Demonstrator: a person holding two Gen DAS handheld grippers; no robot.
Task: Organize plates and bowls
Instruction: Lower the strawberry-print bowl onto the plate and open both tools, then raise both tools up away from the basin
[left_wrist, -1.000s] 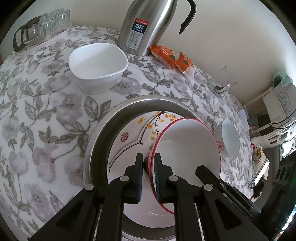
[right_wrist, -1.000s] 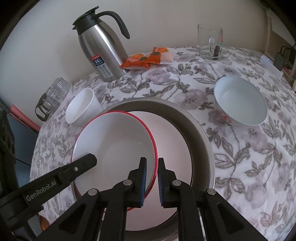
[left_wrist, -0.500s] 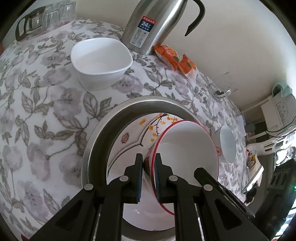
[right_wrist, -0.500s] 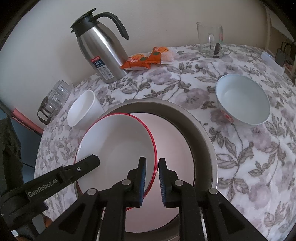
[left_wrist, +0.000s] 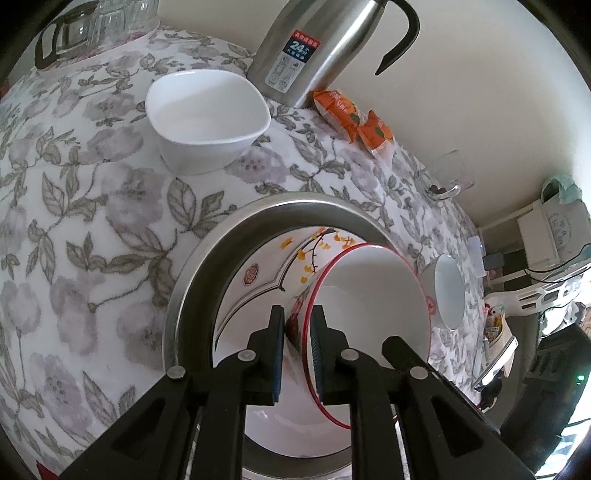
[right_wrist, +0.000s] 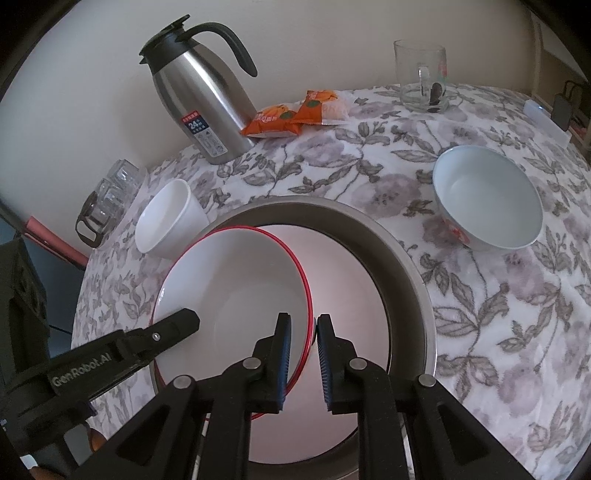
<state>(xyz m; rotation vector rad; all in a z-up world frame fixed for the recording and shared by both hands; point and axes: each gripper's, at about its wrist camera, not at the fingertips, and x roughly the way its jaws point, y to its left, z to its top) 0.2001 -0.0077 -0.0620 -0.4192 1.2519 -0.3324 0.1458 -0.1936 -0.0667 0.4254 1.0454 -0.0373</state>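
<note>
Floral tablecloth covers the table, and on it sits a steel basin holding a painted plate. Both the left gripper and right gripper pinch opposite rims of a red-rimmed bowl, tilted just above that plate. It seems mid-placement; next, level it, lower it, release.

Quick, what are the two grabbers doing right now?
Left hand-held gripper: closed on the rim of the red-rimmed bowl.
Right hand-held gripper: closed on the same bowl's rim, on the opposite side.
</note>
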